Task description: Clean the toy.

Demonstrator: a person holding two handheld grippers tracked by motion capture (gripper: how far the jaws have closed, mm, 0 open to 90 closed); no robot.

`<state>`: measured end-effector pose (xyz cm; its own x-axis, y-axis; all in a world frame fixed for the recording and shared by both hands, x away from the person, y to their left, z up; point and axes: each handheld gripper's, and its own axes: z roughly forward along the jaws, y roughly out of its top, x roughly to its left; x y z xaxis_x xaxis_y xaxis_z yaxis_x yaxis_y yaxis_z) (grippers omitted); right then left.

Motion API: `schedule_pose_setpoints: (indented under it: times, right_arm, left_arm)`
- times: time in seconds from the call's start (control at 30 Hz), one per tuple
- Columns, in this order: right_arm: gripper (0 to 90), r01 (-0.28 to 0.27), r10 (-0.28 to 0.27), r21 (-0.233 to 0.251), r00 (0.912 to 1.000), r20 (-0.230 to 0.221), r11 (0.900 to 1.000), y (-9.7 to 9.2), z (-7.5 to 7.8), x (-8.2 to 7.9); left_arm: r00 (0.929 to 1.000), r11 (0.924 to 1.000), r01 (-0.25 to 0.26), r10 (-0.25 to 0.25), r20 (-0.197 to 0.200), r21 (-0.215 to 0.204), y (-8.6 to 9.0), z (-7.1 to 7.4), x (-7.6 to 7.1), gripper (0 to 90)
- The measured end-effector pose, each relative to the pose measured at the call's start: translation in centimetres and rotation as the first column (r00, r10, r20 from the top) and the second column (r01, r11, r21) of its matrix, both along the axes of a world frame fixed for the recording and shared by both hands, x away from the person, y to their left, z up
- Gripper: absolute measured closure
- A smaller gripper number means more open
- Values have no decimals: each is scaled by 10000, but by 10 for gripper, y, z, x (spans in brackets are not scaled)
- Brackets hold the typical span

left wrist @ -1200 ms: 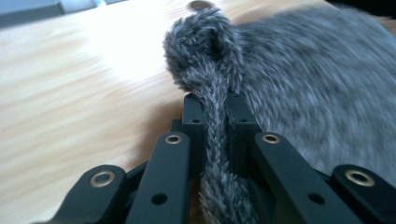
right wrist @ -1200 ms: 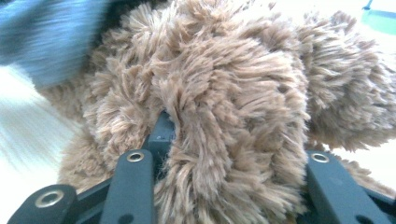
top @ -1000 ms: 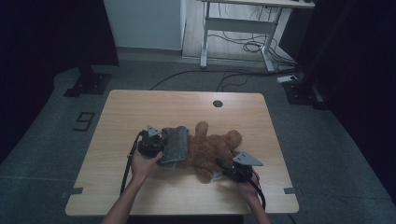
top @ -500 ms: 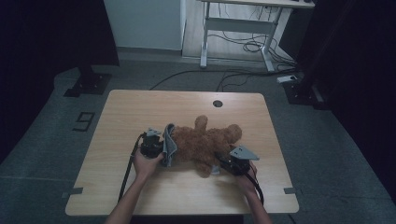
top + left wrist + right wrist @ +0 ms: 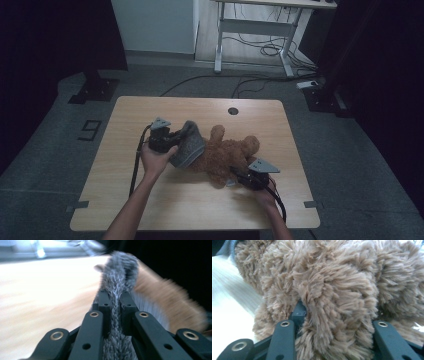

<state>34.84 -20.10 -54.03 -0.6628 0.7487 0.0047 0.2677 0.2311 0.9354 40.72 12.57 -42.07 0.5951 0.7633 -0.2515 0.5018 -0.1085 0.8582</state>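
Brown teddy bear [image 5: 227, 157] on table centre — grey garment [image 5: 187, 145] half-on.

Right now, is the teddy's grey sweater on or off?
Partly on: the grey sweater covers one end of the teddy bear, bunched where the left gripper pinches it.

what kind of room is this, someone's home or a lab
Most likely a lab or recording studio: a bare wooden table on grey carpet, dark curtains at the sides, and a height-adjustable desk frame with loose cables behind.

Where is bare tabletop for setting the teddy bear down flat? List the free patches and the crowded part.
Free: the table's far strip around the round hole, the left side beyond the left gripper, and the near edge between the forearms. Crowded: the middle, where that gripper pinches the grey garment on the teddy bear and the right gripper clamps its fur.
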Motion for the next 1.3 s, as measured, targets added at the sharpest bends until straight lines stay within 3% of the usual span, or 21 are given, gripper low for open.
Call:
schedule_pose_setpoints:
  times: [0.13,0.23,0.33,0.4,0.47,0.5,0.53,0.6,0.67,0.77,0.83,0.97,1.1,1.13,1.23,1.3]
  right_arm:
    - [563,-41,41,52,10000,-71,10000,-1,-1,-3]
    - [561,-84,84,8,9999,-107,10000,-2,-2,-4]
    - [560,-132,131,-36,9998,-116,9999,-3,-2,-6]
    - [559,-130,129,-29,9999,-107,9999,-3,-3,-7]
    - [558,-86,86,-23,9999,-109,10000,-3,-3,-8]
    - [557,-81,81,-26,9999,-133,10000,-3,-3,-8]
    - [557,-73,72,-67,9999,-126,10000,-3,-3,-8]
    - [554,-42,41,-92,9999,-131,9999,-3,-4,-8]
    - [553,-30,28,-92,9998,-185,10000,-3,-4,-8]
    - [553,-36,35,-28,9998,-191,10000,-3,-5,-8]
    - [552,-55,54,-36,9998,-171,10000,-2,-4,-8]
    - [552,0,-2,-85,9998,-199,10000,-1,-4,-9]
    - [551,54,-54,9,9996,-282,10000,-2,-5,-9]
    - [551,42,-41,34,9995,-304,10000,-2,-5,-9]
    - [551,29,-26,93,9995,-310,10000,-2,-5,-8]
    - [551,6,-3,98,9995,-305,10000,-1,-5,-9]
  left_arm:
    - [9934,9931,1128,-1133,166,318,-55,10,-2,822]
    - [9770,9760,2052,-2086,432,729,-100,12,-12,821]
    - [9637,9591,2469,-2580,688,1382,-137,11,-22,819]
    - [9655,9533,2347,-2513,680,1900,-151,6,-23,816]
    - [9735,9488,2105,-2256,388,2355,-157,-3,-17,814]
    - [9784,9475,1928,-2055,241,2553,-156,-9,-14,813]
    - [9824,9514,1786,-1866,80,2509,-153,-15,-10,812]
    - [9869,9686,1608,-1606,-163,1898,-140,-25,-4,814]
    - [9919,9738,1267,-1265,-130,1890,-125,-28,-2,817]
    - [9957,9749,918,-916,-106,2028,-110,-29,-2,819]
    - [9974,9791,715,-715,-70,1906,-90,-29,-4,820]
    - [9985,9722,243,-351,422,2329,-73,-23,-11,815]
    - [9984,9709,-476,387,421,2346,-47,-24,-9,816]
    - [9982,9726,-575,528,270,2254,-39,-27,-7,817]
    - [9970,9887,-531,603,-476,1404,-18,-39,-2,818]
    - [9967,9917,-534,601,-550,1173,-14,-43,-2,818]
